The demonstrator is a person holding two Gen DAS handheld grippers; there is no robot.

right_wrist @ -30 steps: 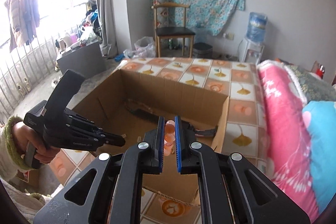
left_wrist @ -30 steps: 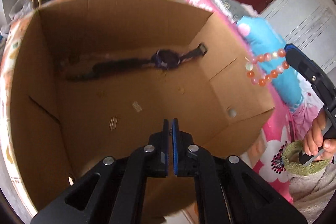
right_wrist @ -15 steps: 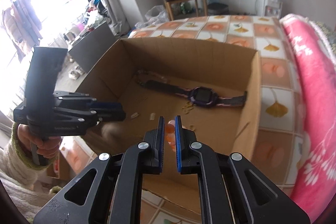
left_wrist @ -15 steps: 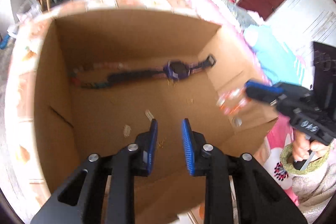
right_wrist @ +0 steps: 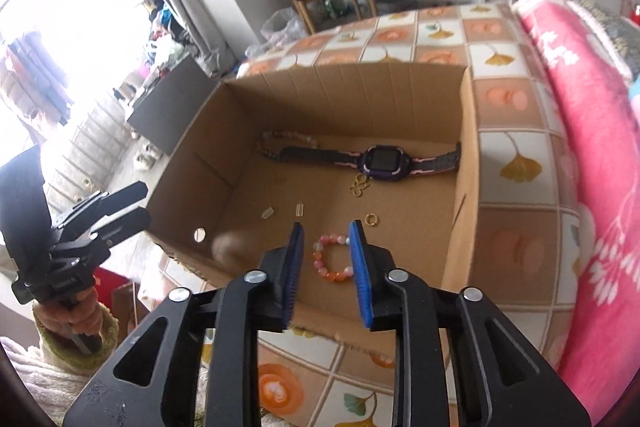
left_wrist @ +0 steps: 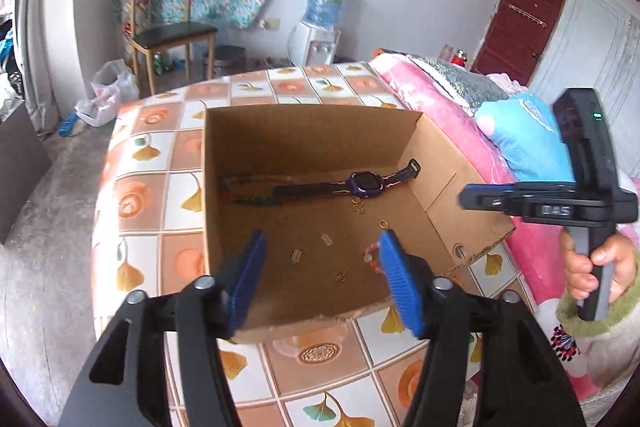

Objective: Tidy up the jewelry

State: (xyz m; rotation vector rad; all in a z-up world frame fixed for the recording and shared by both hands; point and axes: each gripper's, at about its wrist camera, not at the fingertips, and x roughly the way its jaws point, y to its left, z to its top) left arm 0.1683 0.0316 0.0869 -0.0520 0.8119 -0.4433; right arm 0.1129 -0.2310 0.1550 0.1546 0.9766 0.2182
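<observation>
An open cardboard box stands on the tiled tabletop. On its floor lie a purple-faced watch, a dark bead strand, gold rings and small clips. An orange-pink bead bracelet rests on the box floor near the front wall. My right gripper hovers over it with its jaws opening and the pads clear of the beads. My left gripper hangs above the box's near edge, its jaws opening with nothing between them.
A pink blanket and a blue pillow lie to the right of the box. A wooden chair and a water dispenser stand by the far wall. A person's hand holds the right gripper's handle.
The left gripper rose, drew back out of the box and opened. The right gripper tipped down over the box and let go of the bead bracelet, which now lies on the box floor.
</observation>
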